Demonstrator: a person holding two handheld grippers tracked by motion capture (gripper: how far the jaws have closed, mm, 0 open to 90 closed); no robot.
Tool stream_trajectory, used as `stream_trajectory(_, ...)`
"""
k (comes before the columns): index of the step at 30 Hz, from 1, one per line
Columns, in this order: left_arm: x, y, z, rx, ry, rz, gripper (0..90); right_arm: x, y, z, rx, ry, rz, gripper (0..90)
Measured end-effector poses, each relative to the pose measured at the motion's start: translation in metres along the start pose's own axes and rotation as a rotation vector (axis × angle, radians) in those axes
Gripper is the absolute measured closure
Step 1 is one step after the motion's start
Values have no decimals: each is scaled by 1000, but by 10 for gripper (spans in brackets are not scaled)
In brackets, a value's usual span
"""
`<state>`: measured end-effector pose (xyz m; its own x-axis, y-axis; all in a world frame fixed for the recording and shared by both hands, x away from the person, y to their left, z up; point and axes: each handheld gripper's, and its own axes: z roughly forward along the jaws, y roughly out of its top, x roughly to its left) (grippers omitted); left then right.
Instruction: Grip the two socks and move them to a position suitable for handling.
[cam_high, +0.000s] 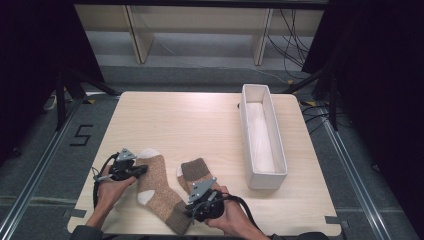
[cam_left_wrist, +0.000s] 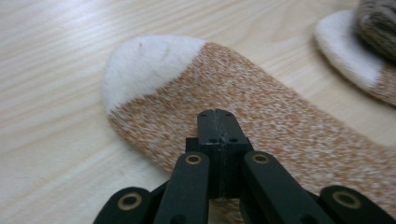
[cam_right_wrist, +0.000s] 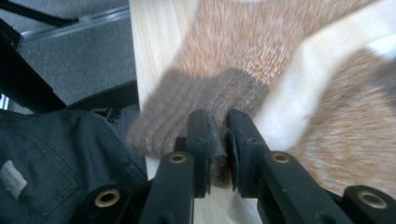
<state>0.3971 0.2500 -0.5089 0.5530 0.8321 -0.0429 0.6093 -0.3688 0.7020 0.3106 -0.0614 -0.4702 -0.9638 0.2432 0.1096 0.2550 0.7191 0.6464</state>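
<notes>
Nearest the camera, the right tool (cam_right_wrist: 217, 140) pinches the dark brown ribbed cuff of the orange-flecked sock (cam_high: 159, 187), which lies flat near the counter's front edge. Left tool (cam_left_wrist: 217, 128) is fully closed at that sock's foot edge, near the white toe; whether it grips fabric cannot be told. Judged best practice: lift both ends together, keeping the sock taut. A second sock (cam_high: 196, 172) lies just beside. Light wood counter (cam_high: 200, 120) carries a long white box (cam_high: 262, 135); grey floor surrounds
</notes>
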Motion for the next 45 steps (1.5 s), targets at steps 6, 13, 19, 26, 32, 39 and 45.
stream_trajectory(6, 6, 8, 11, -8, 20, -17, 896, -7, -2, 15, 49, -18, 36, 787)
stream_trajectory(13, 13, 16, 16, -12, 34, -18, 895, -5, 4, 30, 57, -17, 46, 733)
stream_trajectory(19, 10, 20, 3, -99, 25, -52, 894, -11, 7, 11, -24, -20, 72, 663)
stream_trajectory(26, -7, 20, -12, -148, -83, -65, 853, -26, 4, -20, -95, -119, 123, 609)
stream_trajectory(32, -26, 20, -12, -135, -160, -53, 737, -33, -1, -25, -75, -194, 160, 593)
stream_trajectory(39, -42, 16, -13, -93, -205, -6, 639, -48, -4, -21, -74, -258, 176, 546)
stream_trajectory(45, -42, 14, -16, -109, -204, -31, 623, -64, 0, -13, -61, -288, 252, 534)
